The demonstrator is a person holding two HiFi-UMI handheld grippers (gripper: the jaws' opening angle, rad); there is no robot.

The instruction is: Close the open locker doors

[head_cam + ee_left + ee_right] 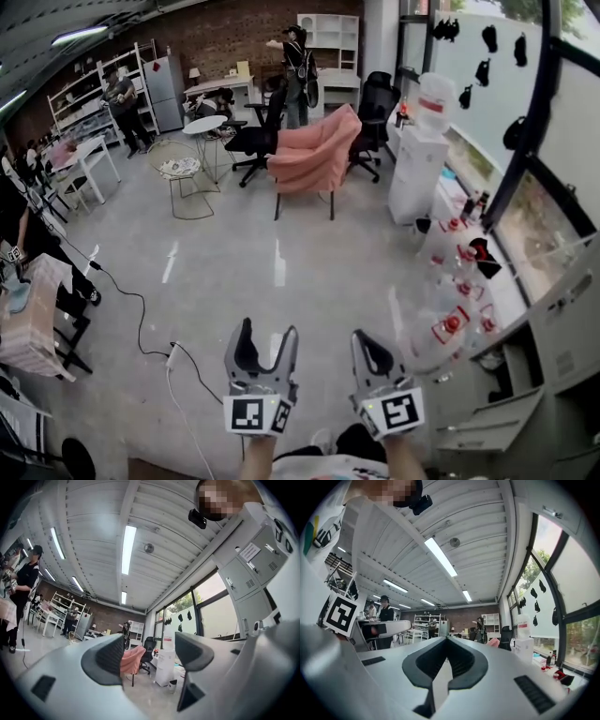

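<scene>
Grey lockers (569, 314) stand at the lower right of the head view, and a grey door panel (491, 421) juts out leftward from them near the bottom. The left gripper view shows the lockers (253, 559) towering at the upper right. My left gripper (268, 330) is held low over the floor, open, with nothing between its fingers (110, 660). Beside it, my right gripper (366, 339) is shut on nothing, its pads (461, 660) pressed together. Both point into the room, left of the lockers.
A pink armchair (314, 155) and a white water dispenser (417, 169) stand ahead. Several red-capped bottles (457, 281) line a white ledge by the window. A cable (141, 319) snakes over the floor at left. People, tables and black office chairs (258, 136) fill the back.
</scene>
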